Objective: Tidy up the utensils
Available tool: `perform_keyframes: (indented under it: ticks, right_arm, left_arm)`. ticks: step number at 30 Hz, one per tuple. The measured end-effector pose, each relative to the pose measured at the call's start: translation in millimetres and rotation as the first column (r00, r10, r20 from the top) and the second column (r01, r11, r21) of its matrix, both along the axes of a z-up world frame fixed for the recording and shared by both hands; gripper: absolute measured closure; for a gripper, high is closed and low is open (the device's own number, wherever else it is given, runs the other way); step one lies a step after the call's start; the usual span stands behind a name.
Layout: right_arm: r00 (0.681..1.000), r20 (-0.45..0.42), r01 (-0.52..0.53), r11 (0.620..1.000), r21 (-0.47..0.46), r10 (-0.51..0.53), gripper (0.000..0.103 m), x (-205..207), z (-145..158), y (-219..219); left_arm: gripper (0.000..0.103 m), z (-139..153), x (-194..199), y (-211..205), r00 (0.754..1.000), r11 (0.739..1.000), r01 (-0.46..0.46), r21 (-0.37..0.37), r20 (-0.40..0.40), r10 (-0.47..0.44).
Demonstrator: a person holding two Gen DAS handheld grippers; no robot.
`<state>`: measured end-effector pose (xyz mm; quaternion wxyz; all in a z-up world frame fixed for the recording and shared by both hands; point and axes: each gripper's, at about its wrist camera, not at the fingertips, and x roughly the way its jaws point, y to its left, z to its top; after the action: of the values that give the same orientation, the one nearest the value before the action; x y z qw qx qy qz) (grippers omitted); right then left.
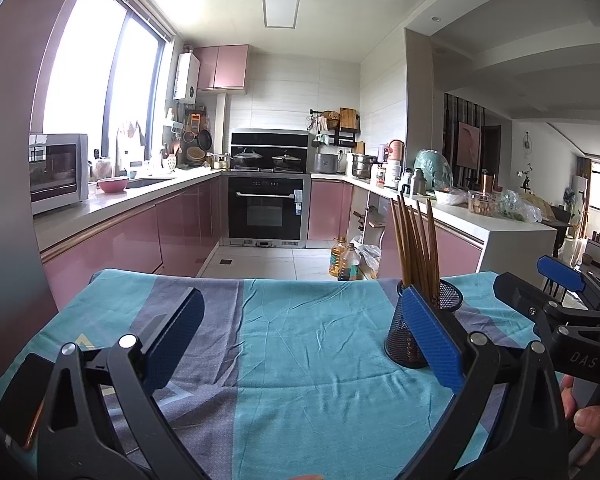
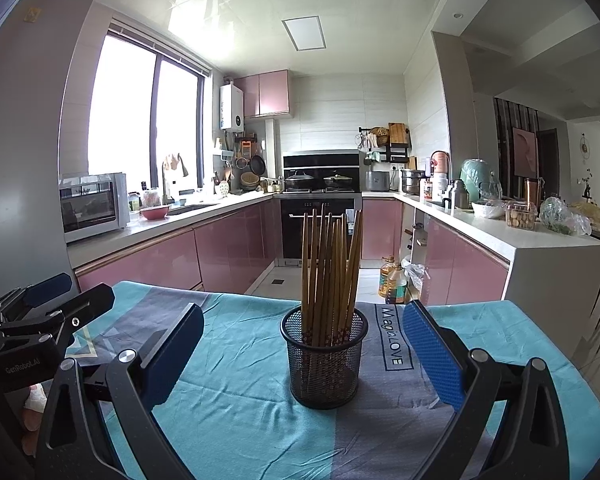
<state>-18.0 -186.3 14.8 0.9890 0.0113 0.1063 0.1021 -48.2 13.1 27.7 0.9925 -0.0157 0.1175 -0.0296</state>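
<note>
Left wrist view: the left gripper (image 1: 302, 338) hangs low over a table covered with a teal and grey cloth (image 1: 308, 360), its two blue-padded fingers (image 1: 176, 336) spread wide with nothing between them. The black mesh holder (image 1: 420, 326) stands upright on the cloth, partly hidden behind the right-hand finger of this gripper. A bundle of brown chopsticks (image 1: 416, 240) stands in the holder, fanning out slightly at the top. Right of the holder, the right gripper (image 1: 556, 280) shows as a black frame with a blue pad; its fingers cannot be judged from here. A hand (image 1: 584, 412) grips a handle at the picture's right edge, below and right of the holder. Far behind the holder lies a kitchen with pink cabinets (image 1: 180, 224) and a black oven (image 1: 266, 208).

Right wrist view: the right gripper (image 2: 306, 350) faces the mesh holder (image 2: 324, 360) straight on, fingers (image 2: 430, 354) spread wide, one on either side of the holder and clear of it. The chopsticks (image 2: 330, 272) stand nearly upright inside, tips up, patterned ends down in the mesh. The holder sits on the cloth (image 2: 236, 408) just left of a printed label (image 2: 394, 338) reading MagicLOVE. Well left of the holder, the left gripper (image 2: 46, 304) shows from the side, and I cannot tell its finger spread here. Beyond the holder, two bottles of cooking oil (image 2: 392, 280) stand on the floor.
</note>
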Motion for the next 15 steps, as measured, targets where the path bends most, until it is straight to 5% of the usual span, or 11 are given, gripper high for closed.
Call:
perform_keyframes:
  ticks: [15]
  right_arm:
    - [1.0,-0.005,-0.003,1.0,0.003,0.003,0.006,1.2,-0.8,0.2]
  left_arm:
    - [0.006,-0.4,-0.3,-1.0,1.0,1.0,-0.002,-0.001,-0.001,0.002]
